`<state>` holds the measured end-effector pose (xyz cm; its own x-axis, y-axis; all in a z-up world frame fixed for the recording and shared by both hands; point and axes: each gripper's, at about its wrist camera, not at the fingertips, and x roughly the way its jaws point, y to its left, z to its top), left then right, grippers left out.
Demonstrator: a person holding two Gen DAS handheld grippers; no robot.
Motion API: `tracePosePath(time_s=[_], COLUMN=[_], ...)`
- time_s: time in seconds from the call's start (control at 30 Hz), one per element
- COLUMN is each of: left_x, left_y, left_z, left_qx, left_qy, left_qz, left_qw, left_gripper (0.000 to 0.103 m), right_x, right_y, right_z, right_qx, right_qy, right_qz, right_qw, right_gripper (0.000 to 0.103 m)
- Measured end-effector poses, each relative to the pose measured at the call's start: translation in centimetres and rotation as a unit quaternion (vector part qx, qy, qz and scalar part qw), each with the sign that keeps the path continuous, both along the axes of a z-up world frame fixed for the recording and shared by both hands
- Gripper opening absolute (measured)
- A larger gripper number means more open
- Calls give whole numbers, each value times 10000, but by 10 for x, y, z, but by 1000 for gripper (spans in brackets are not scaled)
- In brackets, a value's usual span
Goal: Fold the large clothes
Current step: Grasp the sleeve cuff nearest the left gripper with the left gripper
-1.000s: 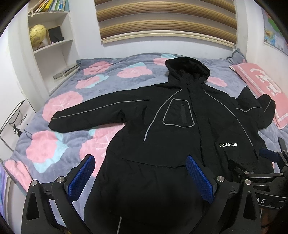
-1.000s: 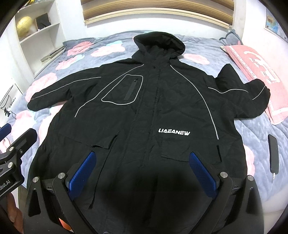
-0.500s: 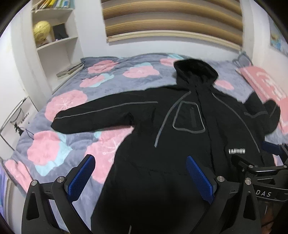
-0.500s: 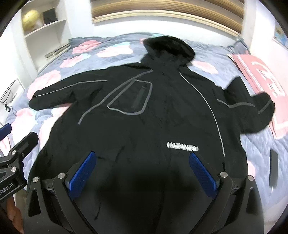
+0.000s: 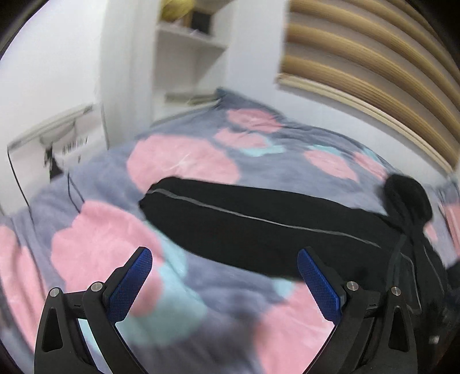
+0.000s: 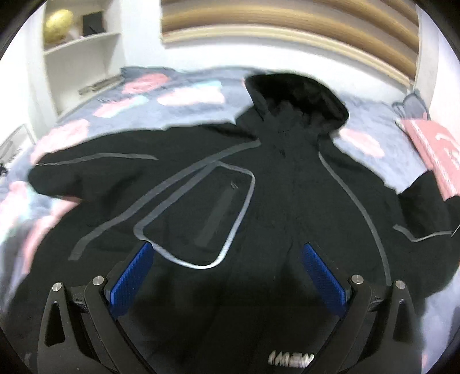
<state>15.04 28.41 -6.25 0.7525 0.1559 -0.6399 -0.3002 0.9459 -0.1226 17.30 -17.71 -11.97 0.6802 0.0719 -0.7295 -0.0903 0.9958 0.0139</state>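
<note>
A large black hooded jacket [image 6: 287, 187] with grey piping lies spread front-up on the bed. Its left sleeve [image 5: 230, 218] stretches out flat across the blanket, the cuff toward the left. The hood [image 6: 299, 92] points to the headboard wall. My left gripper [image 5: 224, 273] hovers open over the blanket just in front of that sleeve, nothing between its blue pads [image 5: 130, 283]. My right gripper [image 6: 227, 270] hangs open above the jacket's chest, near the outlined chest pocket [image 6: 207, 218]. Both views are motion-blurred.
The bed carries a grey blanket [image 5: 184, 161] with pink and teal flowers. A white shelf unit [image 5: 189, 57] stands at the left by the wall. A pink pillow [image 6: 434, 149] lies at the right. Wooden slats [image 6: 287, 26] run along the far wall.
Both grippers have moved forward and lower over the bed. The left one swung left toward the outstretched sleeve; the right one advanced from the hem up to the chest. Both stay open.
</note>
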Motion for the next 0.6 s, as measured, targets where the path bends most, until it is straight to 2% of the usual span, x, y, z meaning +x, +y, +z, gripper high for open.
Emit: tracePosePath(time_s=[0.1, 0.3, 0.4, 0.53, 0.6], left_x=[32, 78, 90, 99, 109], left_y=[51, 102, 124, 141, 141], left_z=[-25, -71, -91, -109, -115], left_qx=[-760, -1509, -1631, -1819, -1666], left_qy=[35, 212, 197, 106, 173], left_qz=[148, 698, 1262, 1641, 1662], left_qw=[9970, 9859, 9783, 9695, 9718], left_gripper=[101, 101, 101, 101, 101], right_x=[7, 6, 3, 6, 6], right_y=[-4, -5, -7, -10, -11], right_z=[-38, -43, -46, -46, -47], right_qx=[201, 199, 284, 388, 431], right_qy=[272, 129, 121, 145, 155], right_qz=[-21, -16, 2, 25, 30], right_qw=[9994, 9997, 9995, 9991, 9989], right_gripper=[103, 103, 103, 103, 103])
